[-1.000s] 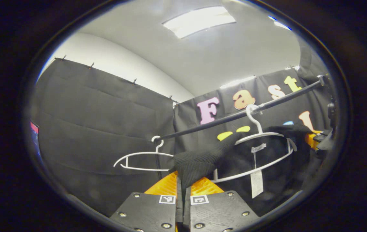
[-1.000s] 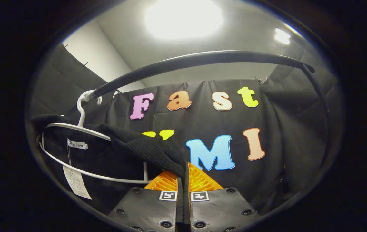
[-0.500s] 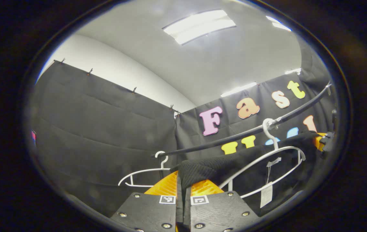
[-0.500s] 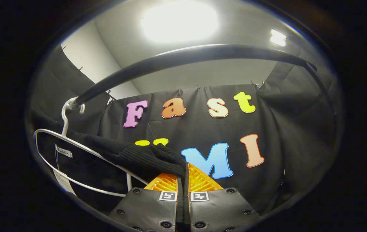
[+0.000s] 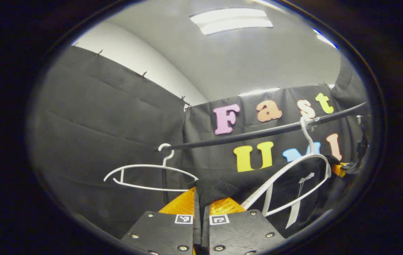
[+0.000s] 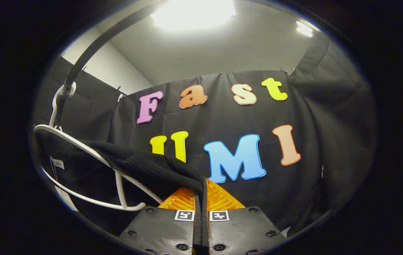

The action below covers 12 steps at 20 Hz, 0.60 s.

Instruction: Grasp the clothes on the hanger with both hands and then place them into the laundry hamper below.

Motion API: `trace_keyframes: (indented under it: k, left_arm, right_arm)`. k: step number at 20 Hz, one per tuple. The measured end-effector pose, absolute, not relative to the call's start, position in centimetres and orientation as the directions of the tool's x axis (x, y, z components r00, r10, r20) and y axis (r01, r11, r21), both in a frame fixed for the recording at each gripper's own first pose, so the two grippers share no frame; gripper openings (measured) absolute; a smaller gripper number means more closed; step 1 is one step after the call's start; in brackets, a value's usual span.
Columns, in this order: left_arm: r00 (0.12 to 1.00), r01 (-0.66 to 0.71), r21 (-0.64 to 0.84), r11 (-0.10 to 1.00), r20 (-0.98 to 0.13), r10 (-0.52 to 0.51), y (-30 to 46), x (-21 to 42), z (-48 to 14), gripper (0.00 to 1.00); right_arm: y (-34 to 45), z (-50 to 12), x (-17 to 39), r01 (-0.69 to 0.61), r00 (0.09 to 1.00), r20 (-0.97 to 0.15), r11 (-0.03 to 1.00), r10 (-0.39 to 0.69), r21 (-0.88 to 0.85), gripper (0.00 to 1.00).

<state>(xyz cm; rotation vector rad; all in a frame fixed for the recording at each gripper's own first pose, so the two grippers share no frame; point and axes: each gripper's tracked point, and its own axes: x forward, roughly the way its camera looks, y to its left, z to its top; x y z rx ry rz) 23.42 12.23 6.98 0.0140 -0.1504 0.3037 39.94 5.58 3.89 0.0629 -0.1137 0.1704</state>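
Since a second ago both grippers have dropped, and the white hanger (image 6: 81, 156) now tilts steeply on the rail (image 5: 258, 134), one end bare at lower left of the right gripper view. The left gripper (image 5: 201, 209) and right gripper (image 6: 201, 200) each pinch a shoulder of the black sweater (image 6: 152, 170), dragging it off. A spare hanger (image 5: 148, 173) hangs mid-left.
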Motion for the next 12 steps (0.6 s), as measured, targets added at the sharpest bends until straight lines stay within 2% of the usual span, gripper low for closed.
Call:
trace_keyframes:
  k: [12]
  left_arm:
    - [0.96, -0.249, -0.016, 0.968, 0.129, 0.249, 12.3, 23.6, 6.2, 0.02]
  right_arm:
    - [6.8, -0.3, 39.4, -0.259, 0.955, -0.08, 0.934, 0.286, 0.246, 0.01]
